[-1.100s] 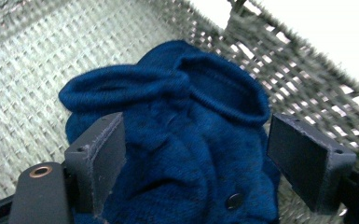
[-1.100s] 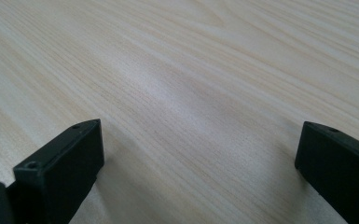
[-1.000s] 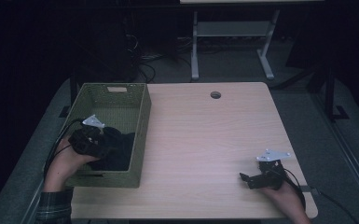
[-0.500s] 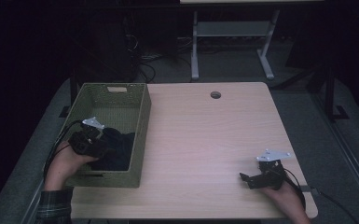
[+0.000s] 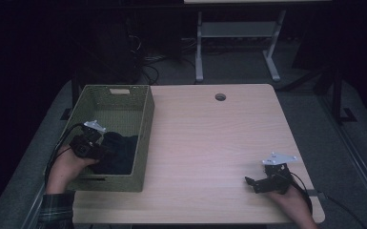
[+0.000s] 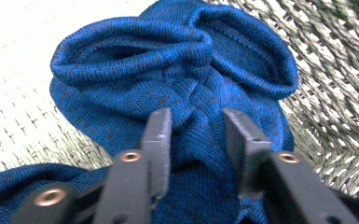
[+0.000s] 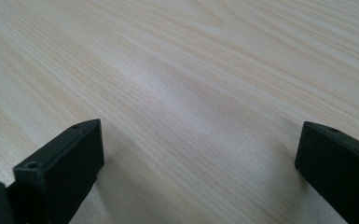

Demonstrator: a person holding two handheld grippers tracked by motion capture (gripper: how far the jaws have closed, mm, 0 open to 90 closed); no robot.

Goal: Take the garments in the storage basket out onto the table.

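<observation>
A dark blue knit garment (image 5: pixel 120 151) lies bunched in the near end of a green woven basket (image 5: pixel 144 136) at the table's left. My left gripper (image 5: pixel 105 150) is inside the basket, held low over the cloth. In the left gripper view its jaws pinch a puckered fold of the blue garment (image 6: pixel 168 60), with the left gripper (image 6: pixel 195 126) shut on it and the basket's weave (image 6: pixel 335 84) behind. My right gripper (image 5: pixel 251 183) rests on the table (image 5: pixel 209 143) near the front right corner. The right gripper (image 7: pixel 200 149) stands wide open over bare wood (image 7: pixel 191 70).
The basket's far half holds nothing I can see. A round cable hole (image 5: pixel 220 97) sits near the table's back edge. Beyond the table are a white desk frame (image 5: pixel 238 43) and cables on the dark floor.
My left gripper has shifted only slightly inside the basket. The right gripper has stayed where it was.
</observation>
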